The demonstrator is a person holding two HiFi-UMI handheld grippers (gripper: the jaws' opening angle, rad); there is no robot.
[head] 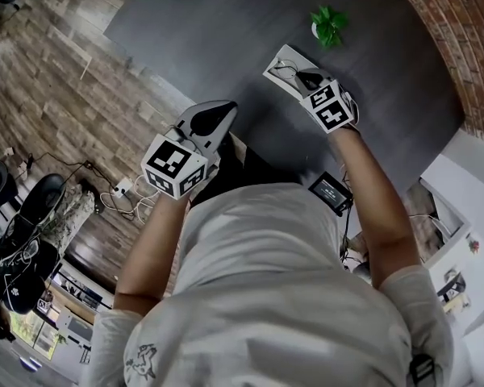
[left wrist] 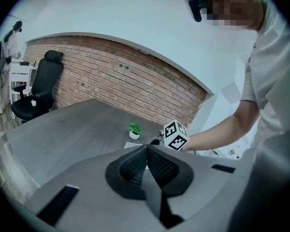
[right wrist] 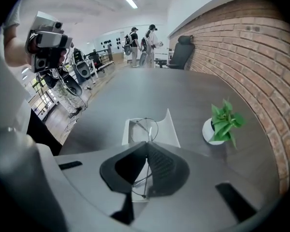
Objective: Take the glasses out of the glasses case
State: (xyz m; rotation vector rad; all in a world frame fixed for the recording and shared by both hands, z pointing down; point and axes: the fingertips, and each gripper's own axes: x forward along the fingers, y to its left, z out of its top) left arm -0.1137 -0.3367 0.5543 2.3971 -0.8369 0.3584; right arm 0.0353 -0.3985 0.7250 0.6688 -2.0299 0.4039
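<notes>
A white glasses case point(right wrist: 170, 129) lies open on the dark grey table point(right wrist: 150, 88), its lid standing up. Thin wire-rimmed glasses point(right wrist: 147, 128) rest partly in it, one round lens rising above my jaws. My right gripper point(right wrist: 146, 146) points steeply down into the case, shut on the glasses' wire frame, which runs between the pads. In the head view the right gripper point(head: 305, 79) covers most of the case point(head: 282, 61). My left gripper point(left wrist: 146, 151) is shut with nothing in it, held near the table's front edge point(head: 214, 115), well apart from the case point(left wrist: 133, 144).
A small potted plant point(right wrist: 221, 124) stands to the right of the case, close to the brick wall point(right wrist: 241, 47). An office chair point(left wrist: 38, 88) sits at the table's far end. A small dark device point(head: 331, 190) is by the person's body.
</notes>
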